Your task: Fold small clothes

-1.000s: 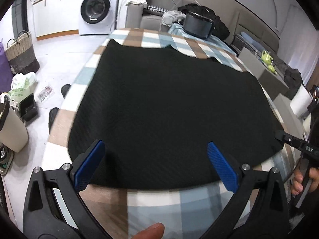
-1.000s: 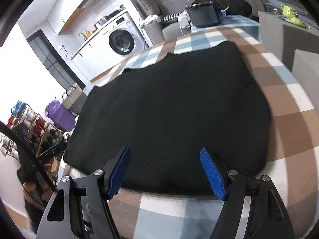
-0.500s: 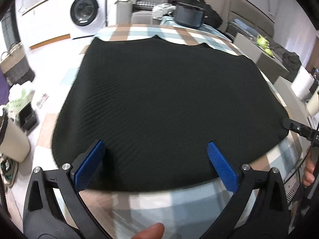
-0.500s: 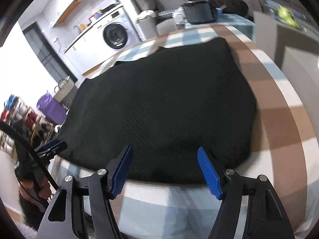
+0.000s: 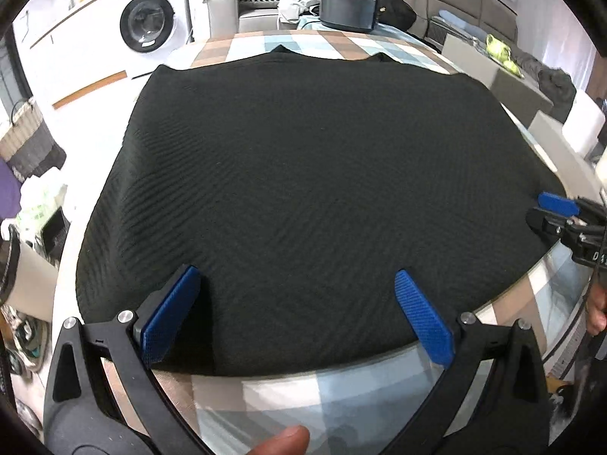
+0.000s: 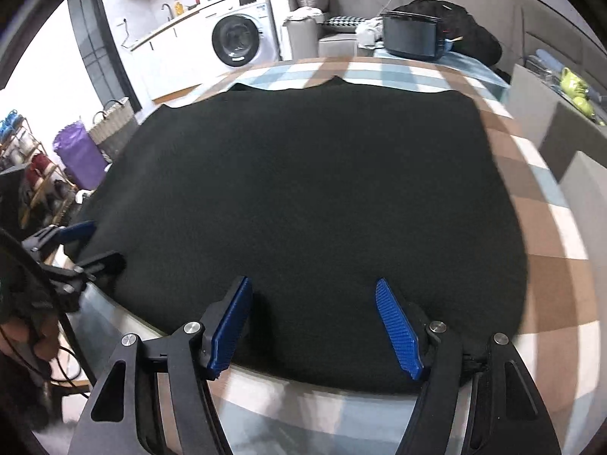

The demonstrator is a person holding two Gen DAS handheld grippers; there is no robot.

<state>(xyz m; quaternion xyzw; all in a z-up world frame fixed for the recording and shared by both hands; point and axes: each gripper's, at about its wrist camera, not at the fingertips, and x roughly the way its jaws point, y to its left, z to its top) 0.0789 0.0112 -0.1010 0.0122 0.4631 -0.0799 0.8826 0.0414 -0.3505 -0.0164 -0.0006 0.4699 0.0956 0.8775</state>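
Right now a big black cloth (image 5: 303,174) lies flat on the desk (image 5: 341,390), which has a cover of brown, blue and white squares. It fills the middle of both views, and its near edge runs along the lower part of each frame.

At the bottom of the left wrist view, the left gripper (image 5: 297,316) is wide open, with its two blue pads over the near edge of the cloth. It holds nothing. You can also see it at the left edge of the right wrist view (image 6: 89,244), by the left corner of the cloth.

At the bottom of the right wrist view, the right gripper (image 6: 315,328) is wide open too, with nothing between its pads, over the near edge of the cloth. Its tip peeks in at the right edge of the left wrist view (image 5: 557,208), at the right side of the cloth.

Far back in the upper left of the frame stands a white washing machine (image 5: 151,26)
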